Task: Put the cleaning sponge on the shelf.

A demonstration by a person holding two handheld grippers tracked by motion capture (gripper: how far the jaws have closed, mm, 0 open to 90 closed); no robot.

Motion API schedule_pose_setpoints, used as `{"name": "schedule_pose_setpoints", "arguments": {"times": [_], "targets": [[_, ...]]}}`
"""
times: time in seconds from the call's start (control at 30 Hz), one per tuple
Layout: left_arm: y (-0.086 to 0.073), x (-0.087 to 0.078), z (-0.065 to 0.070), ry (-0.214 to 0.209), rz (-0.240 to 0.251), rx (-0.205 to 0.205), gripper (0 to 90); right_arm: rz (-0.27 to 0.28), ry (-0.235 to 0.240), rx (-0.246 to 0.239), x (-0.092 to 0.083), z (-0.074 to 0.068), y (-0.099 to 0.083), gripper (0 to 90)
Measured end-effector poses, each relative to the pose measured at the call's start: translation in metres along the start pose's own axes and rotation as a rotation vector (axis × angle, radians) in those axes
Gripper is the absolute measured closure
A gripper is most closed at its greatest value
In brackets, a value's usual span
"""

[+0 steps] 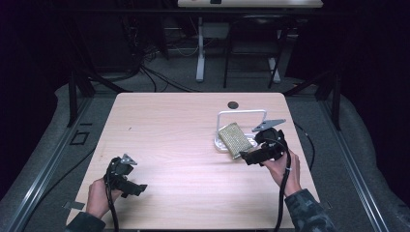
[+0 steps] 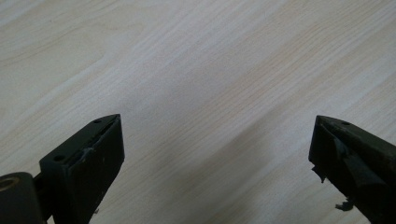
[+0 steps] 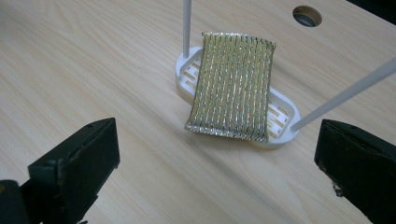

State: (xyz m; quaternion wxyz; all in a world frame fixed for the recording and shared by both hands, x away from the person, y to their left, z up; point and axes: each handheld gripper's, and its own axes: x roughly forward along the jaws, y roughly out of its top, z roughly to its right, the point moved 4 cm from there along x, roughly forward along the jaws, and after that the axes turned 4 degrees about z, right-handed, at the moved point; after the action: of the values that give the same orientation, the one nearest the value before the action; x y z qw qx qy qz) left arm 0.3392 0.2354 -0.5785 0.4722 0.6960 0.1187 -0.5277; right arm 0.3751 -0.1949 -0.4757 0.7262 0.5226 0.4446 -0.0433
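Sponge (image 3: 233,84): gold-and-silver woven scrubbing pad, lies across the white holder (image 3: 280,128), a slotted oval tray with a thin white wire frame rising from it. The pad is tilted: its far edge rests up over the tray's back rim by one upright of the frame, and its near edge overhangs the front rim and hangs just above the table (image 1: 183,145). So it sits on the holder, askew rather than flat in the tray.

Right gripper (image 3: 215,158) is just beside the holder on the near side, pointed at the sponge. Jaws fully spread, nothing between them, pads clear of the pad and of the tray. In the high view the right gripper (image 1: 256,151) sits close off the holder's near right corner.

Left gripper (image 2: 215,154) is well apart from the holder, toward the near left part of the table. Jaws wide apart too, bare wood between them, holding nothing. It looks parked.

A round cable hole (image 3: 307,15) in the tabletop lies beyond the holder, on its far side.

Progress, my read: placement looks essentially done, since the sponge rests on the holder and nothing grips it. What may be left is squaring the pad into the tray, if a flat seat is wanted, then pulling the right gripper clear.
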Motion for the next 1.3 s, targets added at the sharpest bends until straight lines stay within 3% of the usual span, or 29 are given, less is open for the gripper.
{"name": "schedule_pose_setpoints", "arguments": {"times": [0.67, 1.1, 1.3], "targets": [[-0.002, 0.002, 0.0, 0.007, -0.014, -0.006, 3.4, -0.025, -0.023, 0.097, -0.041, 0.016, -0.061, 0.0], [-0.001, 0.001, 0.0, -0.003, -0.008, 0.001, 3.2, -0.056, -0.048, 0.163, -0.035, 0.024, -0.104, 0.0], [0.002, 0.001, 0.001, -0.015, -0.002, 0.011, 3.2, -0.125, -0.058, 0.179, -0.027, 0.027, -0.125, 0.0]]}}
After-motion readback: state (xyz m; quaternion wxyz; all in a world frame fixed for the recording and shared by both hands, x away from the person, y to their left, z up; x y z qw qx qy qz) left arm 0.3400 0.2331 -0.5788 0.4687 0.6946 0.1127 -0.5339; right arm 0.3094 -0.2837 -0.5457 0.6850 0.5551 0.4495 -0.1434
